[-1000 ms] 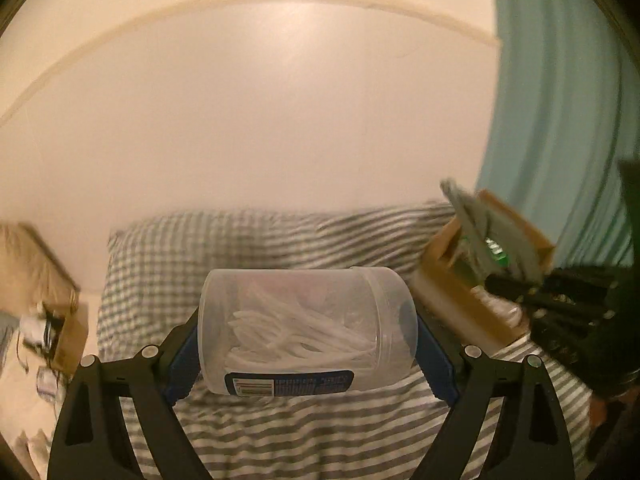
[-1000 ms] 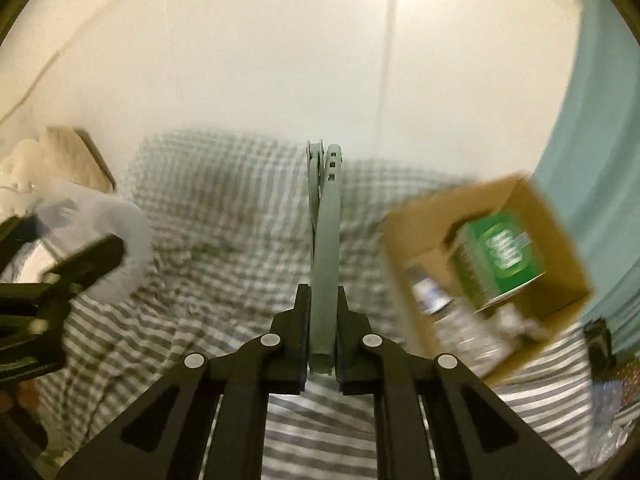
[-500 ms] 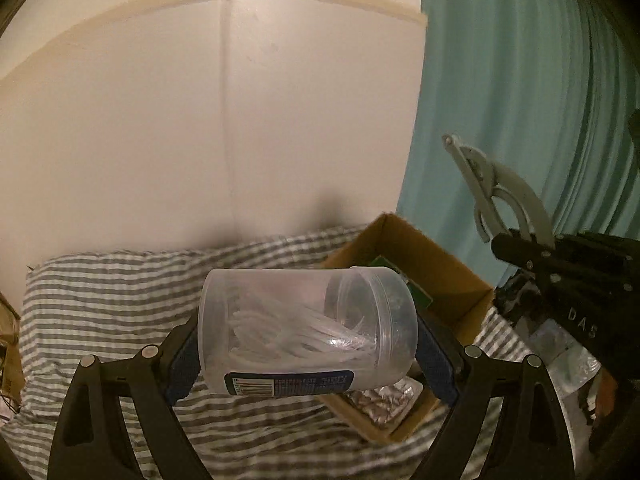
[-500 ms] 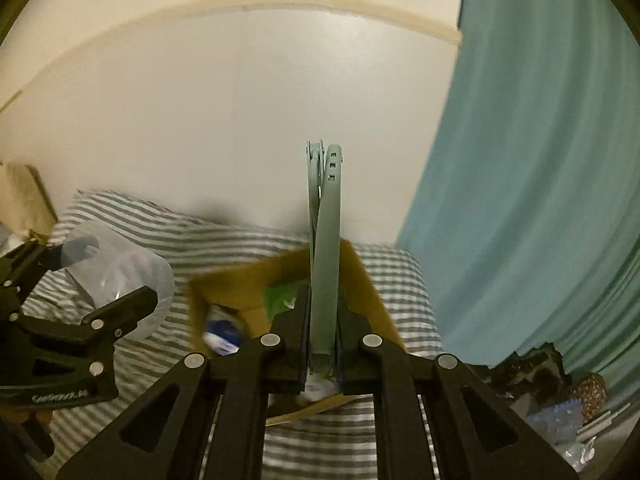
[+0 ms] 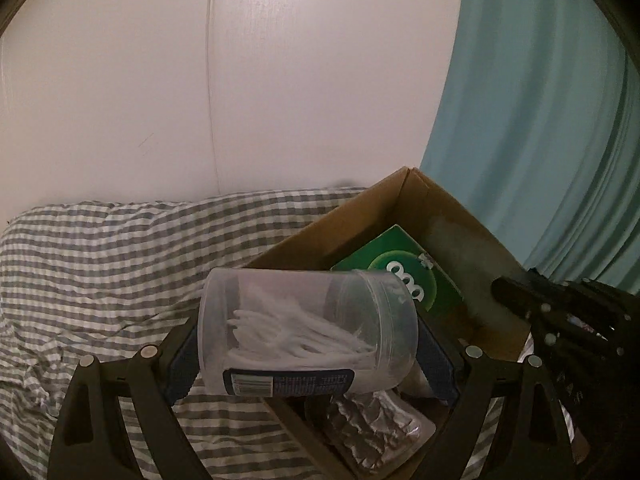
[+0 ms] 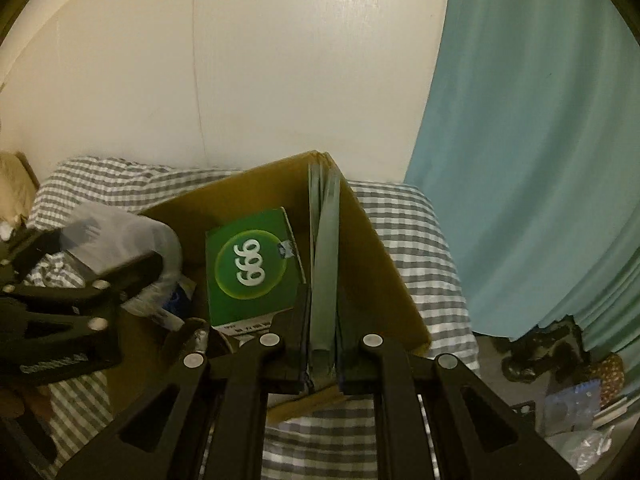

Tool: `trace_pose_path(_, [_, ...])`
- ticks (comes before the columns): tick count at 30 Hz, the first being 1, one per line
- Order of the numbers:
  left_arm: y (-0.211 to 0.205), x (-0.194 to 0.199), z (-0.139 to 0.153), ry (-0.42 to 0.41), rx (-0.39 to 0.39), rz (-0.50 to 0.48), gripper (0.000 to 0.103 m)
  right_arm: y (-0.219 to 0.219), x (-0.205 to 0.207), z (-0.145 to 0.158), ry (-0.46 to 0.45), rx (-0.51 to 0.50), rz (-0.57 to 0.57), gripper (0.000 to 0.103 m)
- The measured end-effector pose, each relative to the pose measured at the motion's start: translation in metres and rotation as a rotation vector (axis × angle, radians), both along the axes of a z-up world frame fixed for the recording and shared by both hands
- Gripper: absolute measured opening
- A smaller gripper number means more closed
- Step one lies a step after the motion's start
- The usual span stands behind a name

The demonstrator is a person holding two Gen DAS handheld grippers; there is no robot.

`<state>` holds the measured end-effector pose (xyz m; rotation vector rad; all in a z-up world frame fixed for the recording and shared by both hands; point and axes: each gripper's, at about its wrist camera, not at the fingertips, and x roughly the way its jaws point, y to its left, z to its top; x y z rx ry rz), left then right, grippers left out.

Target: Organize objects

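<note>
My left gripper (image 5: 308, 344) is shut on a clear plastic jar (image 5: 308, 332) of white picks, held sideways just above the near left edge of an open cardboard box (image 5: 452, 220). My right gripper (image 6: 322, 334) is shut on a flat grey-green folding tool (image 6: 324, 248) that reaches down into the box (image 6: 376, 256) along its right wall. A green carton marked 666 (image 6: 252, 268) lies inside the box and also shows in the left wrist view (image 5: 404, 276). The left gripper and jar (image 6: 120, 236) appear at the left of the right wrist view.
The box sits on a grey-and-white striped bed cover (image 5: 100, 260) against a white wall. A foil blister pack (image 5: 372, 428) lies in the box. A teal curtain (image 6: 540, 140) hangs at the right. Clutter (image 6: 576, 400) lies on the floor at the lower right.
Both grippers have come closer to the box and lower. The jar now hangs at the box's edge, and the grey-green tool has gone down inside the box along its right wall.
</note>
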<state>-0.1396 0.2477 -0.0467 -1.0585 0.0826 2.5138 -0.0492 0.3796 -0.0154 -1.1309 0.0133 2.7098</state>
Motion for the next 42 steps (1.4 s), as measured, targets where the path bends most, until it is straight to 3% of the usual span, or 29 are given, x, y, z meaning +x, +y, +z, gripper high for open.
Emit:
trace_pose_path(2, [-0.004, 0.002, 0.003, 0.019, 0.004, -0.006, 0.1, 0.002, 0.001, 0.004, 0.021, -0.003, -0.017, 0.06])
trace_pose_path(3, [-0.007, 0.005, 0.009, 0.047, 0.001, 0.003, 0.103, 0.003, 0.004, 0.008, 0.042, -0.006, -0.035, 0.064])
trace_pose_path(6, [-0.015, 0.017, 0.026, 0.093, -0.001, -0.003, 0.103, 0.007, 0.011, 0.023, 0.072, -0.045, -0.04, 0.065])
trace_pose_path(11, [-0.038, 0.03, 0.061, 0.152, -0.006, -0.004, 0.103, -0.016, 0.03, 0.067, 0.121, 0.037, -0.061, 0.069])
trace_pose_path(15, [-0.067, 0.048, 0.096, 0.219, -0.003, -0.001, 0.103, -0.047, 0.067, 0.109, 0.199, 0.015, -0.052, 0.074])
trace_pose_path(20, [-0.112, 0.081, 0.14, 0.319, 0.014, 0.022, 0.103, -0.099, 0.112, 0.153, 0.264, 0.085, -0.012, 0.078])
trace_pose_path(25, [-0.163, 0.11, 0.162, 0.386, 0.024, 0.069, 0.103, -0.136, 0.14, 0.173, 0.291, 0.114, -0.009, 0.088])
trace_pose_path(31, [-0.207, 0.132, 0.153, 0.419, 0.023, 0.153, 0.103, -0.157, 0.151, 0.168, 0.341, 0.104, -0.04, 0.103])
trace_pose_path(37, [-0.223, 0.14, 0.107, 0.384, 0.072, 0.231, 0.103, -0.163, 0.134, 0.118, 0.396, 0.081, 0.0, 0.103])
trace_pose_path(42, [-0.213, 0.139, 0.079, 0.378, 0.034, 0.27, 0.103, -0.156, 0.119, 0.082, 0.378, 0.112, -0.035, 0.103])
